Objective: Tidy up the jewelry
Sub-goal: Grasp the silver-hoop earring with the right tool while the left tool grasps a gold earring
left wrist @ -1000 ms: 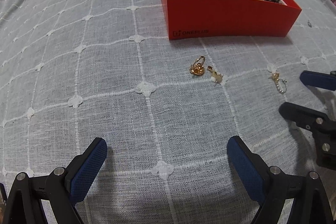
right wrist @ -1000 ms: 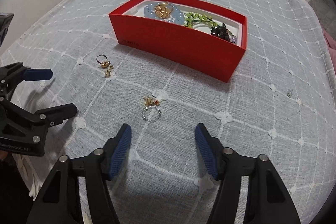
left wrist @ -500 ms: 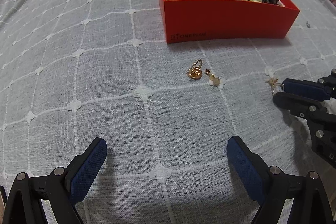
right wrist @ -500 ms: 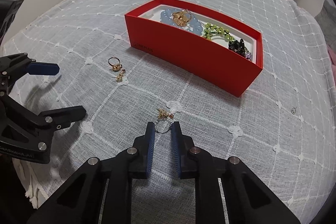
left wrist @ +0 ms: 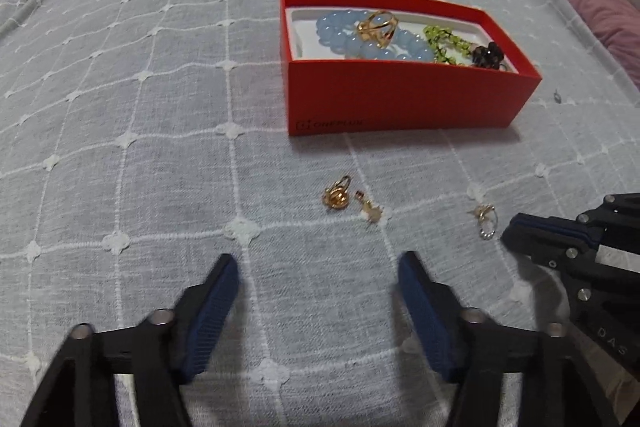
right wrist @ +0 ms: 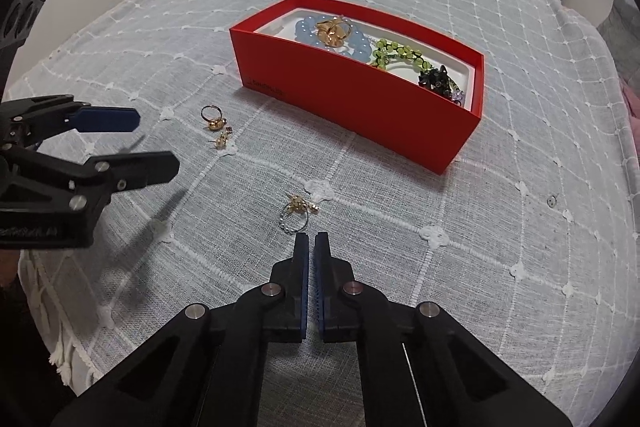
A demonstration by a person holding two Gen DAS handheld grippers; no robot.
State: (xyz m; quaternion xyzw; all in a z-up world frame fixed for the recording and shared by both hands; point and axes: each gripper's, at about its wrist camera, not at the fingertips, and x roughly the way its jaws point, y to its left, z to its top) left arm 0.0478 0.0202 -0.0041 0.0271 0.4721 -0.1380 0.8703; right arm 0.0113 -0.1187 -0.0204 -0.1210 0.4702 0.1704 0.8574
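The right gripper [right wrist: 311, 241] sits with its blue pads nearly together, nothing between them, tips just short of the pearl ring [right wrist: 295, 215] at 12 o'clock. The left gripper [left wrist: 318, 273] is spread wide over the grey checked cloth [left wrist: 160, 147]; 2 gold pieces, a ring [left wrist: 337, 195] and an earring [left wrist: 370, 211], lie beyond it at 12 o'clock. The red box [right wrist: 360, 99] (beads and a gold ring inside) stands farther back.

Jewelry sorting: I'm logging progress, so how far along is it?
Done: blue beads, gold ring, green and dark pieces lie in the red box. In hand: nothing; right gripper shut beside the pearl ring. Left: that ring, gold ring, small charm.
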